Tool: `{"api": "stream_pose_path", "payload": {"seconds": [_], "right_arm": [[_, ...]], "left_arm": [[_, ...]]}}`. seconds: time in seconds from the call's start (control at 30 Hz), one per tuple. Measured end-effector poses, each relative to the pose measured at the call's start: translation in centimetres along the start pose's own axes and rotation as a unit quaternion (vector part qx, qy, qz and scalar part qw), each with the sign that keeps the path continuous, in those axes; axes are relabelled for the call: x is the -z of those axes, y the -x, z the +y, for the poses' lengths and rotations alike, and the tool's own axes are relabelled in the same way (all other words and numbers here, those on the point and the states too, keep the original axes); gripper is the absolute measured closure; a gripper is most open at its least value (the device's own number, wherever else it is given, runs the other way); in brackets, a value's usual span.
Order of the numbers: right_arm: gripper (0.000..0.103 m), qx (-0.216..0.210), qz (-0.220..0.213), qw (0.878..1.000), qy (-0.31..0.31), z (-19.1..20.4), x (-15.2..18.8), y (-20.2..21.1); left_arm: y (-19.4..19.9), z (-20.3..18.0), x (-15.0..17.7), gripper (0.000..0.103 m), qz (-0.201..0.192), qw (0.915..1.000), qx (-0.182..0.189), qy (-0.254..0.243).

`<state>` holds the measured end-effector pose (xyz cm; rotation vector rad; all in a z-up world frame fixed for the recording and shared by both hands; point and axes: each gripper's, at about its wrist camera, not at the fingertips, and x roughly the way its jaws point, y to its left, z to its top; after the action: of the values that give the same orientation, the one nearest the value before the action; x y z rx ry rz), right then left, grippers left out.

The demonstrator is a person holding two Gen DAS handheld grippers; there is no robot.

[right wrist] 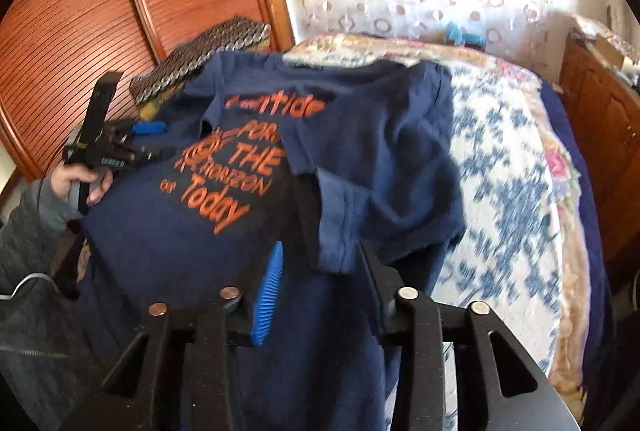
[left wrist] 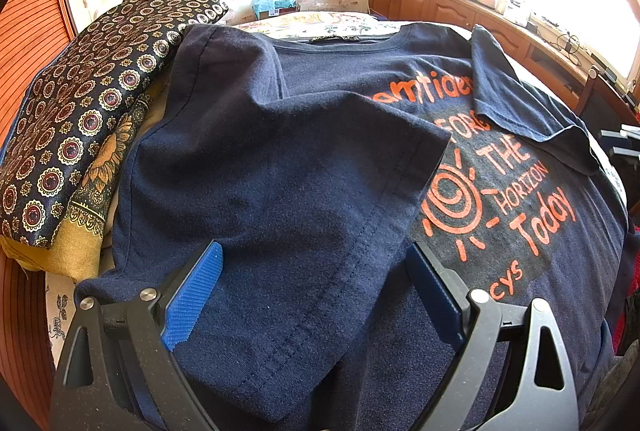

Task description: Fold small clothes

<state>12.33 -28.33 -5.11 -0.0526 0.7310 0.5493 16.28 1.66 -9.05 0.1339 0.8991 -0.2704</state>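
On the bed, a navy T-shirt lies with both sleeves folded inward; left gripper and right gripper jaws stand apart, holding nothing.

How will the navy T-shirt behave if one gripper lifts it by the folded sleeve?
The navy T-shirt looks like thin, soft knit, so it would probably sag and unfold. Its folded sleeve lies loose, so it likely slips open. It seems light; dragging may wrinkle it on the bedspread.
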Motion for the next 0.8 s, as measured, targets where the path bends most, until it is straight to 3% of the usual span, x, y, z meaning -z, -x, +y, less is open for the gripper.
{"api": "stream_pose_path", "payload": {"seconds": [0.13, 0.37, 0.53, 0.7, 0.77, 0.8], "right_arm": [[0.062, 0.015, -0.013, 1.0, -0.004, 0.3, -1.3, -0.7], [0.062, 0.016, -0.003, 1.0, 0.025, 3.3, -4.1, -5.5], [0.062, 0.01, 0.027, 0.999, 0.028, 4.7, -6.7, -10.3], [0.062, 0.03, 0.067, 0.997, 0.024, 4.9, -8.3, -15.1], [0.067, 0.045, 0.064, 0.996, 0.036, 5.3, -8.9, -15.8], [0.079, 0.052, 0.065, 0.996, 0.039, 5.5, -9.2, -16.0]], "left_arm": [[0.0, 0.0, 0.0, 0.01, 0.0, 1.0, 0.0, 0.0], [0.0, 0.0, 0.0, 0.01, 0.0, 1.0, 0.0, 0.0], [0.0, 0.0, 0.0, 0.01, 0.0, 1.0, 0.0, 0.0], [-0.1, 0.0, -0.1, 0.01, 0.0, 1.0, 0.001, 0.0], [-0.2, 0.0, -0.1, 0.01, 0.0, 1.0, 0.001, 0.0], [-0.2, -0.1, -0.2, 0.01, 0.0, 1.0, 0.001, 0.0]]}}
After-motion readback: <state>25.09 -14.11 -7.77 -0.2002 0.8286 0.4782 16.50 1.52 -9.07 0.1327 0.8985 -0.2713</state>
